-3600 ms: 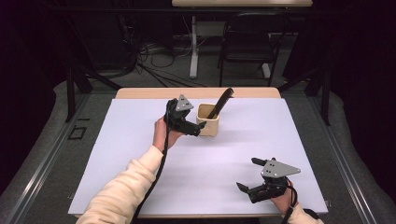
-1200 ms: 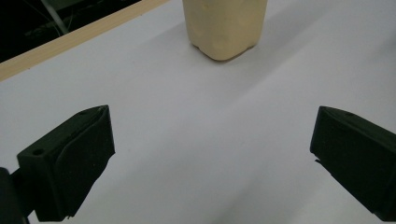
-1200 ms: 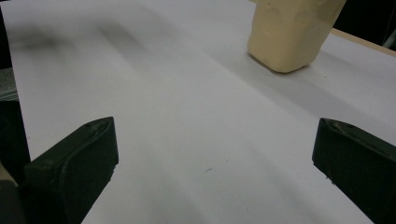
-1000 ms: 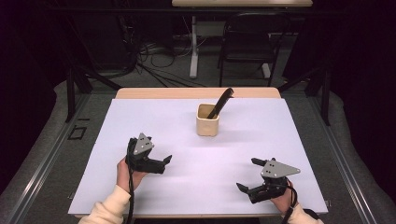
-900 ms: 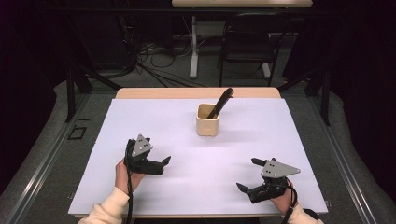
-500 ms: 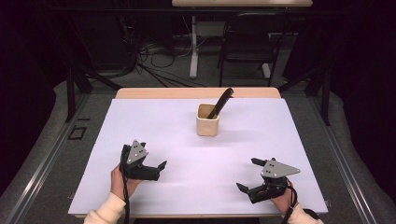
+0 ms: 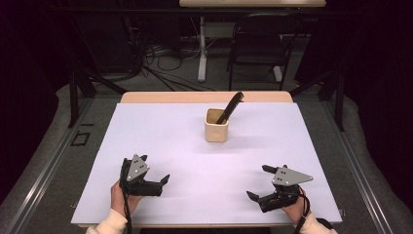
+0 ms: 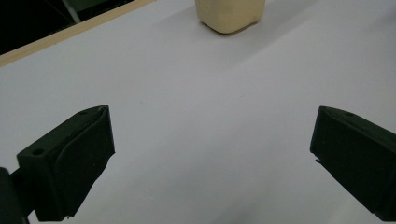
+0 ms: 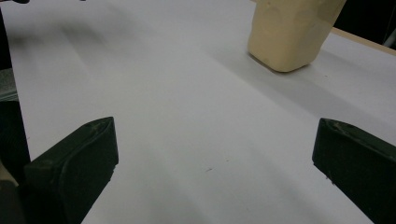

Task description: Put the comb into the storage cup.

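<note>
While both grippers rest low at near table (image 7: 160,126) edge, cup (image 7: 216,125) sits mid-table, well apart, dark utensil (image 7: 230,107) leaning inside. Left gripper (image 7: 163,180) released, empty. Right gripper (image 7: 258,183) released, empty. Judged step: placement done. Next: none, or fresh reach toward cup.

- Cup (image 7: 216,126) toward the table's (image 7: 160,126) far middle; tool (image 7: 230,107) leaning in it
- Left gripper (image 7: 158,182) near left; right gripper (image 7: 257,183) near right; both well before the cup
</note>
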Action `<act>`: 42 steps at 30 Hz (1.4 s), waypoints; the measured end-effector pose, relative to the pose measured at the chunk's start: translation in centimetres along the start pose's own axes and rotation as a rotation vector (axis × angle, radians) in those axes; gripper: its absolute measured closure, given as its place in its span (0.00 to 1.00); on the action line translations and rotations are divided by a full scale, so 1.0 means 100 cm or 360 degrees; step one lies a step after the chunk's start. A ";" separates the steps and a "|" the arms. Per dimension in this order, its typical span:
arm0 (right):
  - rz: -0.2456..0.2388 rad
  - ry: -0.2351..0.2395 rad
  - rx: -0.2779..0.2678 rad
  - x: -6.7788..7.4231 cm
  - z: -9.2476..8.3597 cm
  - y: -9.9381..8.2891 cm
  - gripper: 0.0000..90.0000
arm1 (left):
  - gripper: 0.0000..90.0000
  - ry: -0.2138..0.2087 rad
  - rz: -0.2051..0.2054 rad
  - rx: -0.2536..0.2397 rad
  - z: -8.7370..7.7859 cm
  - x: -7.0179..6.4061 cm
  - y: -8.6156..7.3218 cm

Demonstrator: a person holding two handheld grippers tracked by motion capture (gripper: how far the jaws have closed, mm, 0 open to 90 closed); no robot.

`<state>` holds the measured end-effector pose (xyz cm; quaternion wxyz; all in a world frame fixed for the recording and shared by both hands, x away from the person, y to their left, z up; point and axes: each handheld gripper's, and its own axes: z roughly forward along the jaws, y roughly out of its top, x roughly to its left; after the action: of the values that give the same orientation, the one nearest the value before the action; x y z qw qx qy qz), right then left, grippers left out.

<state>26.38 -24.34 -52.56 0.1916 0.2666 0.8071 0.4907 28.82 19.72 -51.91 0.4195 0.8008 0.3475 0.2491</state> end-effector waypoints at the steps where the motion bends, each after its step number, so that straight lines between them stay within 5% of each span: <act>1: -0.0004 0.0001 0.0002 0.000 0.000 0.000 0.00 | 0.00 0.0001 0.0006 0.0003 -0.001 0.000 -0.001; 28: 0.0002 -0.0003 0.0008 0.000 0.001 0.000 0.00 | 0.00 0.0040 -0.0001 -0.0005 -0.029 -0.009 -0.020; 42: 0.0000 -0.0003 0.0011 -0.001 0.001 0.000 0.00 | 0.00 0.0023 -0.0022 -0.0010 -0.030 -0.006 -0.022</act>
<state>26.47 -24.32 -52.63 0.1914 0.2676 0.8086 0.4878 25.62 21.65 -52.28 0.4212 0.7951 0.3553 0.2531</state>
